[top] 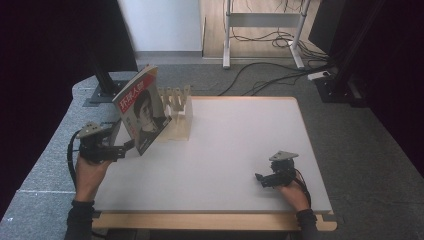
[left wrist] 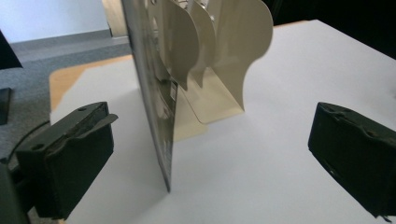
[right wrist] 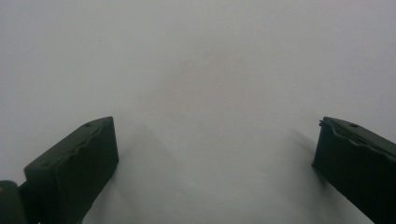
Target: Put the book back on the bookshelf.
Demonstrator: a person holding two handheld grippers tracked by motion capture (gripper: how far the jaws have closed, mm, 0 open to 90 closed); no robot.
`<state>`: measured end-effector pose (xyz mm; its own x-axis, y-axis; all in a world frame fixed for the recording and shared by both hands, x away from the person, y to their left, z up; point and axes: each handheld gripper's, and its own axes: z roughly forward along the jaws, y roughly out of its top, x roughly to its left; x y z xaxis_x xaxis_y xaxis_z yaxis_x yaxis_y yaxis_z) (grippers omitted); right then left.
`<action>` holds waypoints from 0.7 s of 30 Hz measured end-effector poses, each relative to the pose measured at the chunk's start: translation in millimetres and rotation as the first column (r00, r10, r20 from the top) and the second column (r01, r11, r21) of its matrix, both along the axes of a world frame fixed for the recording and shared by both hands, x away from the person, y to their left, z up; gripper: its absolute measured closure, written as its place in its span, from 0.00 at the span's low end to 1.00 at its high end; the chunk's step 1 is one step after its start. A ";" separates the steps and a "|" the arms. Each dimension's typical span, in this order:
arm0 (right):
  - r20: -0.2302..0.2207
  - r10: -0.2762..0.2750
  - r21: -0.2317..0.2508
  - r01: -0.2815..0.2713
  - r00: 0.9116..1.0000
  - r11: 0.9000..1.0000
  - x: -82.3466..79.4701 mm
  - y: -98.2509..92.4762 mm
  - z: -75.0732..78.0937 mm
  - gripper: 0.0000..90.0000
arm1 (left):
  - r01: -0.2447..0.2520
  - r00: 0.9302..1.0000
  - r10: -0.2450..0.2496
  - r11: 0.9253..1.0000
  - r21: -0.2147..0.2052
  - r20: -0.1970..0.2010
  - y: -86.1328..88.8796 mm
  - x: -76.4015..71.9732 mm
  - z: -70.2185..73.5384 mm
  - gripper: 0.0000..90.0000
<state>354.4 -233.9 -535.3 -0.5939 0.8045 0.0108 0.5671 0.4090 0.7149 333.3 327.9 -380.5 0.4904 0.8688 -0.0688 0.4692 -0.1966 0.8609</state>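
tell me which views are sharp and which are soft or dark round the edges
High view: centre evenly lit, black vignette down both sides, the magazine readable. Left gripper view: the magazine's edge and cream file rack close and slightly soft, the left gripper in fair focus. Right gripper view: hazy, featureless white table, faint shadows beside the right gripper.

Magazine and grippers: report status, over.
Left gripper open, magazine between jaws, leaning on cream file rack. Right gripper open, on bare table. No obstructions.

Cables (top: 270, 37) on floor, white desk frame (top: 263, 22) behind.
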 end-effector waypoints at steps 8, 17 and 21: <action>0.000 -0.001 0.000 0.001 1.000 1.000 -0.1 0.0 0.0 0.00 | 0.020 0.999 -0.020 1.000 -0.009 -0.025 -8.6 -10.9 -24.8 0.00; 0.002 -0.001 0.000 0.001 1.000 1.000 -0.2 0.0 -0.1 0.00 | 0.090 0.995 -0.089 0.996 0.014 -0.053 -32.9 -9.2 -60.3 0.00; 0.002 -0.001 0.000 0.001 1.000 1.000 -0.3 0.0 -0.2 0.00 | 0.128 0.989 -0.128 0.992 0.000 -0.075 -45.0 -5.9 -78.9 0.00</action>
<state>354.0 -233.9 -535.4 -0.5928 0.8053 0.0095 0.5661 0.4082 0.7162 327.4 283.0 -459.4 0.5915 0.7994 -0.1050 0.5026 -0.2637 0.8233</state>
